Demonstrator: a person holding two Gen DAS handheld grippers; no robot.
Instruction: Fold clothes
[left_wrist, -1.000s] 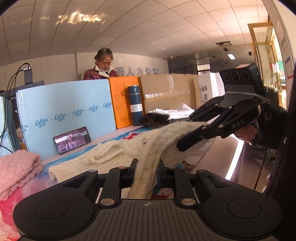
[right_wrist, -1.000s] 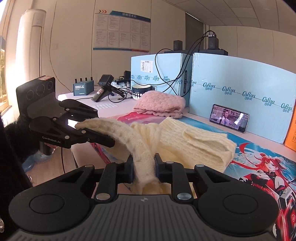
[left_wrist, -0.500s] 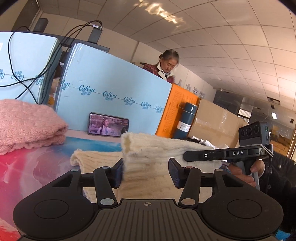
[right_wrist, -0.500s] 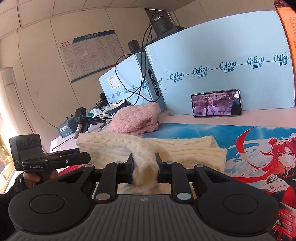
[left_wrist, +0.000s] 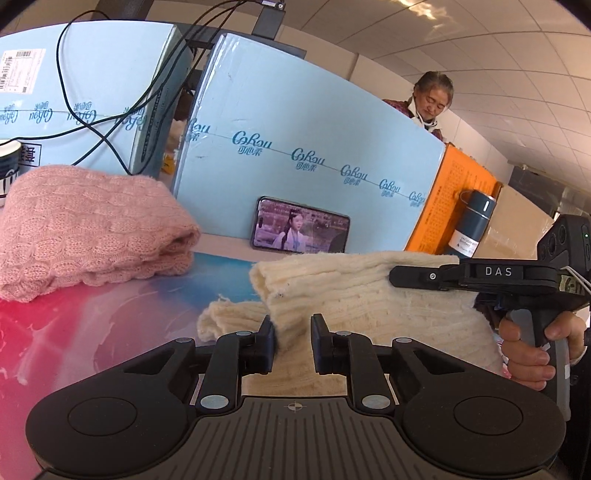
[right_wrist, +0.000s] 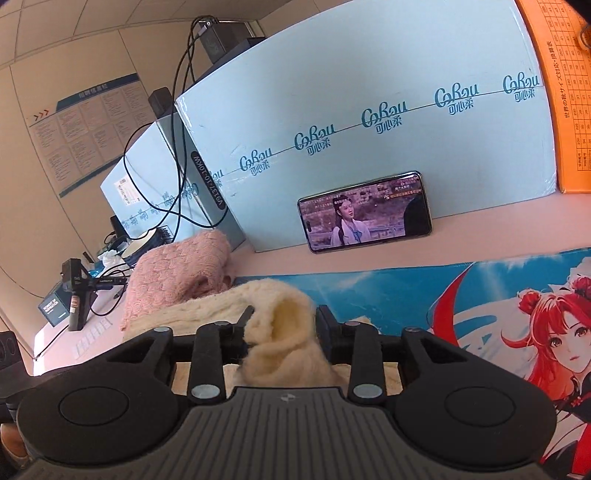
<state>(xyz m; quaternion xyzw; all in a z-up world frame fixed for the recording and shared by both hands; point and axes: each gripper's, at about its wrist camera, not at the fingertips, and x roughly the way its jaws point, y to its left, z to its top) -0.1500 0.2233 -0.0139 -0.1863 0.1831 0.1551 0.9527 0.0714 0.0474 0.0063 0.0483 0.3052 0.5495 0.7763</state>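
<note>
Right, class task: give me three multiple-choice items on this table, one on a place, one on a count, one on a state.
1. The phone stands: A against the blue box; B flat on the mat; C on top of the box.
2. Sweaters in view: A one; B two; C four.
3. The pink sweater is: A hanging; B spread flat; C folded.
Key: 1A, it leans on the box front; 2B, the pink one and the cream sweater; 3C, its layers lie stacked.
</note>
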